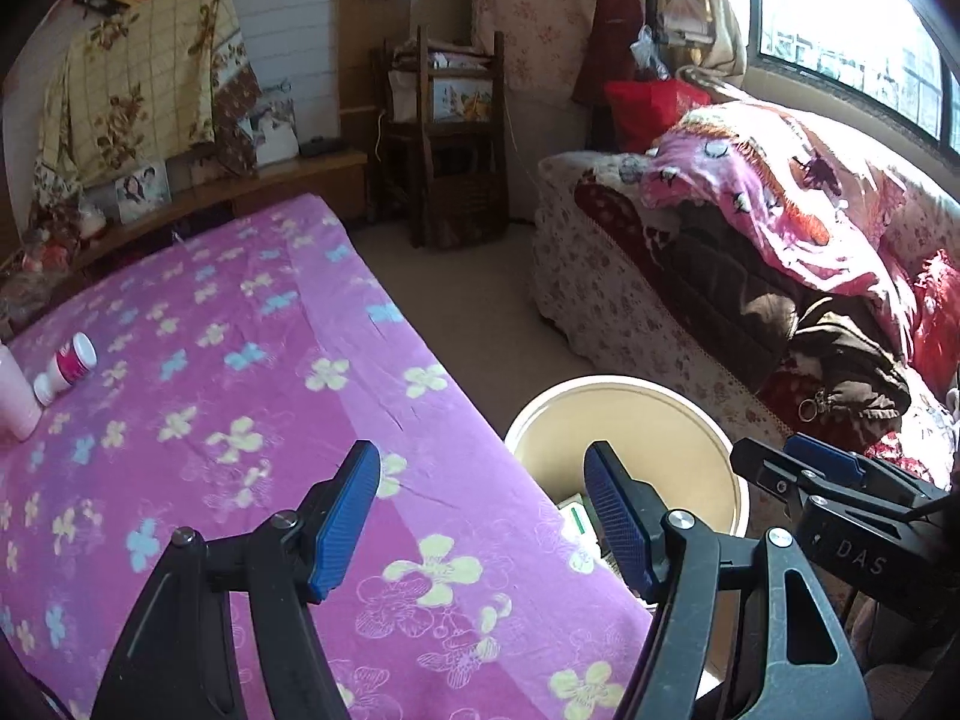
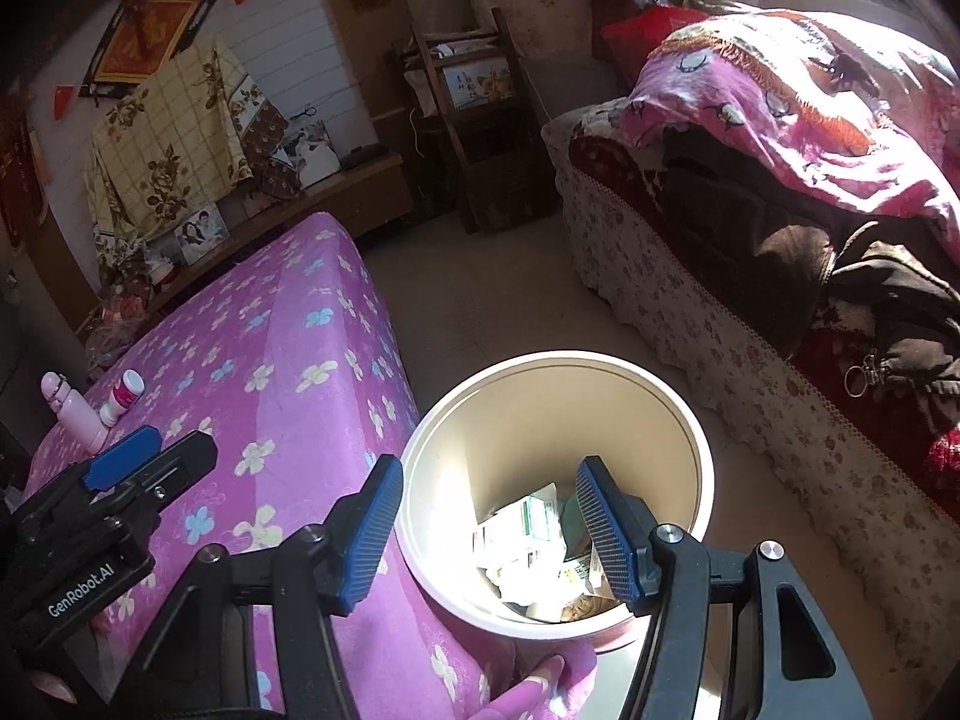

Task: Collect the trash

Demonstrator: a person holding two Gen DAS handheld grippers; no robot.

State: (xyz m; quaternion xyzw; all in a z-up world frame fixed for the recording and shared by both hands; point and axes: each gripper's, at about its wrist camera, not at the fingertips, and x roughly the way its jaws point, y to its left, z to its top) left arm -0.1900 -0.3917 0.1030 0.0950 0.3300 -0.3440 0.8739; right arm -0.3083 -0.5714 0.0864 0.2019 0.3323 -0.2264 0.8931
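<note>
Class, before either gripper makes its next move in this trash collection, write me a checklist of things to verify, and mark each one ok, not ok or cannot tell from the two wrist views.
1. Left gripper open and empty: ok.
2. Right gripper open and empty: ok.
3. Round cream waste bin upright beside the table, with room above the paper scraps: ok.
4. Small white bottle with pink label lying free on the purple flowered tablecloth: ok.
5. Pale pink bottle counts as trash: cannot tell.
6. White bottle empty: cannot tell.
</note>
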